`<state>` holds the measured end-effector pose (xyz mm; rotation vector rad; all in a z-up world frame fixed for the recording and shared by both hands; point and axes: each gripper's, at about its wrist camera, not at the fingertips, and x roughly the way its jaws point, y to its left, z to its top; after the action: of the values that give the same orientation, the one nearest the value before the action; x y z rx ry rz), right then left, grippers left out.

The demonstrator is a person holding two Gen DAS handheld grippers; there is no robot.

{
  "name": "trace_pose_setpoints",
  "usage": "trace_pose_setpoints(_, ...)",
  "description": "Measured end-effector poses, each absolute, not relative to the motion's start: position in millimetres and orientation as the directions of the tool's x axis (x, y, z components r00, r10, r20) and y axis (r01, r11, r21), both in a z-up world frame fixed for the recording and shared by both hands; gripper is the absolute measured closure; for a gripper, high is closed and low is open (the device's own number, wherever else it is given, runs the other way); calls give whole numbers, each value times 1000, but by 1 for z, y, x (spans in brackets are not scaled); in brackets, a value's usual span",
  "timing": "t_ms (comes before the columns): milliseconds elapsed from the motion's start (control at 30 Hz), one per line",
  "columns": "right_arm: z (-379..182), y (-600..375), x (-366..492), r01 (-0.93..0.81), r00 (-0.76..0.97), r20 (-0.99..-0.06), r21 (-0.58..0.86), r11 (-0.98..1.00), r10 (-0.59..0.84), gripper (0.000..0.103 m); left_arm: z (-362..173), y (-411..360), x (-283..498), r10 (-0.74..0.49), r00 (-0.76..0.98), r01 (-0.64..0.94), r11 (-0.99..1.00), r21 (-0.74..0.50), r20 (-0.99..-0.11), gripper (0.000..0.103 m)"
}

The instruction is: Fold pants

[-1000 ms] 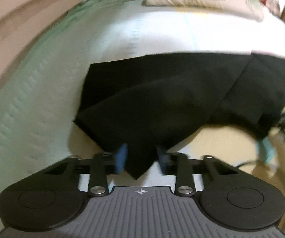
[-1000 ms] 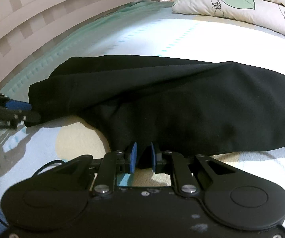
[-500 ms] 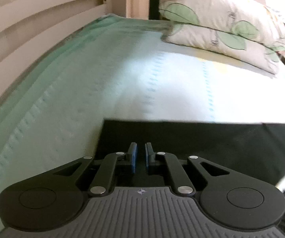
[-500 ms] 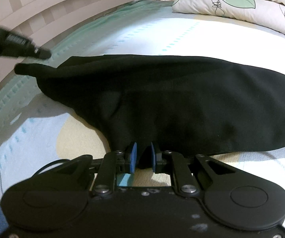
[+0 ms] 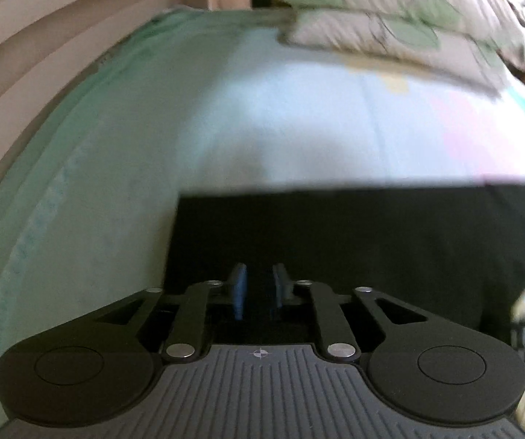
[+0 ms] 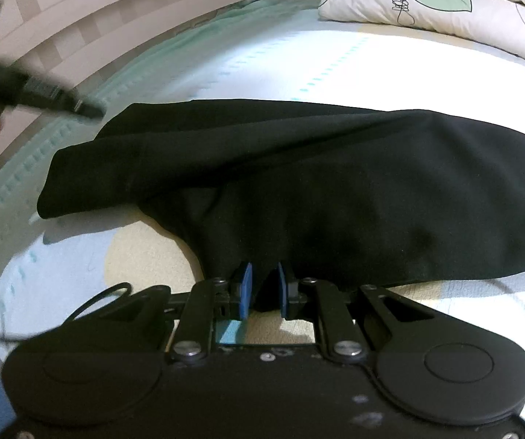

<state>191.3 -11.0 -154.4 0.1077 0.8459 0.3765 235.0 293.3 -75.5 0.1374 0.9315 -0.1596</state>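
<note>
1. Since half a second back, the left gripper (image 5: 258,289) has let go of the pants' corner and lifted clear; in the right wrist view it sits blurred at the upper left of the frame (image 6: 90,111), above and apart from the cloth, where before the fabric end stretched right up to its tip.
2. That corner of the black pants (image 6: 299,183) has dropped back onto the bed and lies as a rounded fold at the left middle of the right wrist frame.
3. Pants now: spread across the middle of the right wrist frame, left to right, flat on the mattress, with a lobe of cloth reaching down to the lower centre.
4. Right gripper (image 6: 264,289), lower centre: its blue pads are pinched on that lobe of black fabric, a narrow gap filled with cloth.
5. Left gripper in its own view: jaws opening, a small gap between the blue pads, dark cloth (image 5: 335,248) behind and below them; blur means I cannot tell whether any fabric sits between the pads.
6. Pale green-and-white sheet (image 6: 299,58) fills the ground around the pants.
7. 2 leaf-print pillows (image 6: 427,3) are stacked at the upper right, well apart from the pants.
8. Slatted headboard (image 6: 116,11) curves along the upper left edge.
</note>
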Motion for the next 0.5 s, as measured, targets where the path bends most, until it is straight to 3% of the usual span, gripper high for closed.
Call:
trace_pose_setpoints(67,-154,-11,192,-280,601,-710,242,929,366,90,-82,296,212,-78,564,177,984,27,-822,75)
trace_pose_setpoints(200,-153,-10,193,-278,598,-715,239,930,362,90,-84,308,181,-123,547,114,991,-72,-828,72)
trace_pose_setpoints(267,-153,-9,193,-277,599,-716,234,932,358,90,-85,310,171,-122,554,97,992,-82,-823,65)
trace_pose_setpoints(500,-152,-2,192,-280,598,-723,216,936,346,90,-86,315,160,-87,564,44,996,-75,-821,63)
